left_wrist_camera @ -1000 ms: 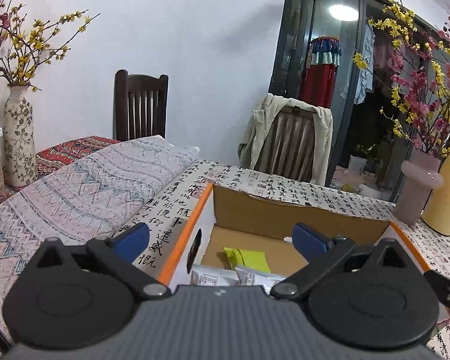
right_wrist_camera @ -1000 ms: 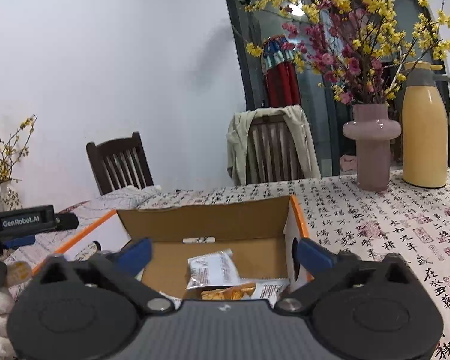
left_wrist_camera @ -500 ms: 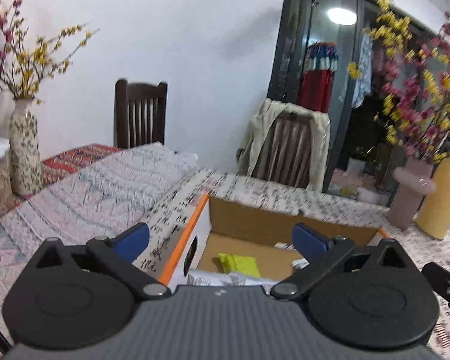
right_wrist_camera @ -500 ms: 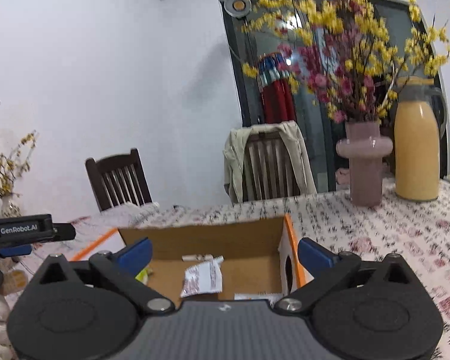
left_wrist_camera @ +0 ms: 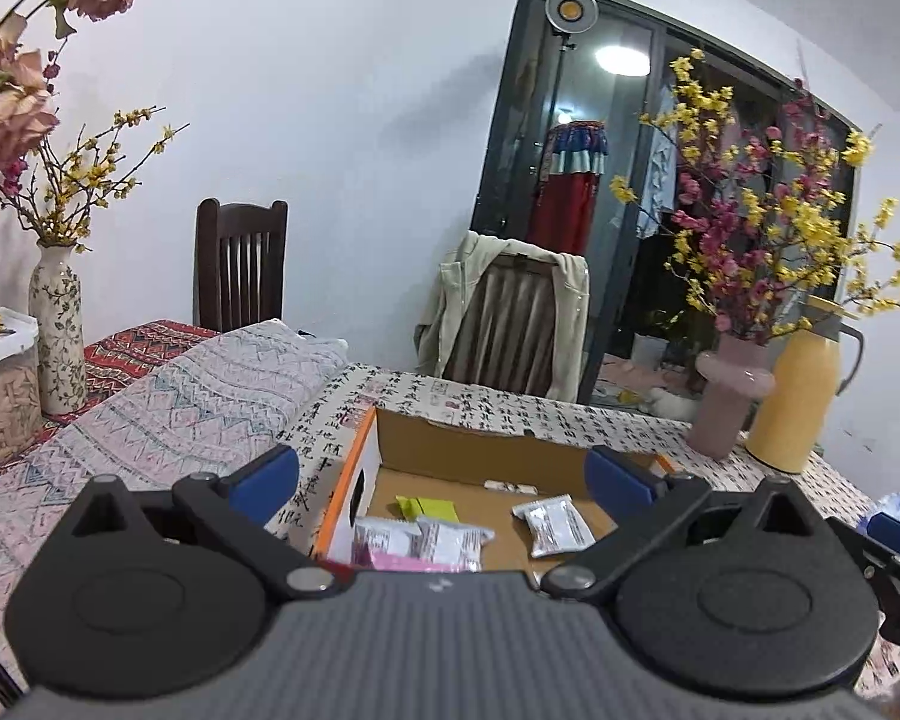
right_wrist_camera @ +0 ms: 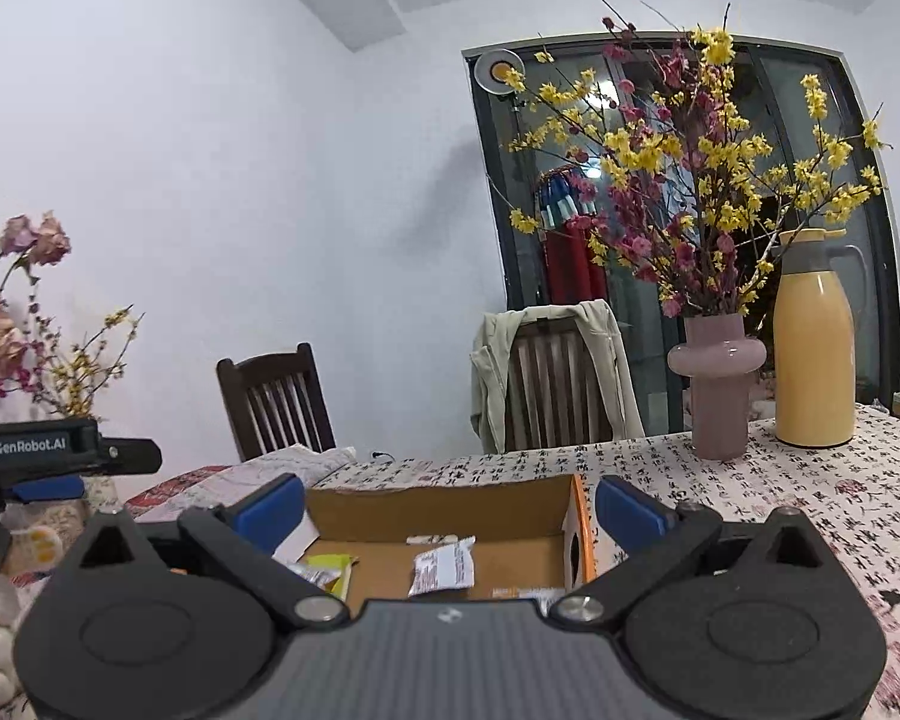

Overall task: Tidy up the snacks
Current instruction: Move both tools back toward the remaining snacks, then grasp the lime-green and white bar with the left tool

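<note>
cardboard box (left_wrist_camera: 450, 450) on calligraphy-print tablecloth (left_wrist_camera: 510, 408), open top, snacks already lying flat inside. white packet (left_wrist_camera: 555, 525) nearest my left gripper (left_wrist_camera: 444, 474), at about 1 o'clock from jaw midline, below and ahead, long axis running roughly 11-to-5. same white packet (right_wrist_camera: 444, 564) sits near 12 o'clock under right gripper (right_wrist_camera: 450, 507). both jaws spread wide, holding nothing. green packet (left_wrist_camera: 429, 507) at 12 o'clock in left view. i judge right hand better lined up; either must drop down into box.
</note>
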`<state>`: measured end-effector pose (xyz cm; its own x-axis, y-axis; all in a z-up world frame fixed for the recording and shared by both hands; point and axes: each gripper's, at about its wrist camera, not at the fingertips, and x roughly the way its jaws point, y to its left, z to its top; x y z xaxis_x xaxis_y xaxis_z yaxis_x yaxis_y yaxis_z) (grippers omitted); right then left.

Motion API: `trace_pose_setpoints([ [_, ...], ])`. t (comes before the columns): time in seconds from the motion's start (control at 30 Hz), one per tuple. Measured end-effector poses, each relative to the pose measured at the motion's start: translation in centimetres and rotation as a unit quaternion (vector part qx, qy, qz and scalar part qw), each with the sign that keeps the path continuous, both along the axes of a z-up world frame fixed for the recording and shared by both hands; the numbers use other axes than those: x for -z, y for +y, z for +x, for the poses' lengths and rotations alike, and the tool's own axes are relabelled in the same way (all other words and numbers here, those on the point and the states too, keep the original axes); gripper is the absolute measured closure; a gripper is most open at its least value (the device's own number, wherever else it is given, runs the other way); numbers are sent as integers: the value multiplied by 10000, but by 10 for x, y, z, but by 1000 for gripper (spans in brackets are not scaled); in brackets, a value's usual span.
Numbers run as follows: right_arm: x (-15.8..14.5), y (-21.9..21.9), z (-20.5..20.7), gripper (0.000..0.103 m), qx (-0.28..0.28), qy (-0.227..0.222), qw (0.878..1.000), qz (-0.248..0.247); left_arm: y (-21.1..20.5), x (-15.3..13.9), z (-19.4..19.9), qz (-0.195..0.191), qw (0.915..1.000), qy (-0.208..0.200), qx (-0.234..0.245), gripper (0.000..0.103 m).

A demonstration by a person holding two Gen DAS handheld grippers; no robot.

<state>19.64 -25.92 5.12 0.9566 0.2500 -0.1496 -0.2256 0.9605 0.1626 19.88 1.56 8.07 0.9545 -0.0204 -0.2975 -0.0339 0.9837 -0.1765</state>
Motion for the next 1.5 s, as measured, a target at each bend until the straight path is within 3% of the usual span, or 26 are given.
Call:
trace_pose_setpoints([
  [0.37,20,1,-60,0,-116,245,9995,-191,10,29,-51,17,9995,233,189,0],
  [0.83,65,-9,-98,0,-57,948,9952,-221,34,90,-90,-110,9941,1077,71,0],
  [1.5,74,-12,-131,0,45,1134,9931,-281,14,104,-115,-119,9859,1620,395,0],
])
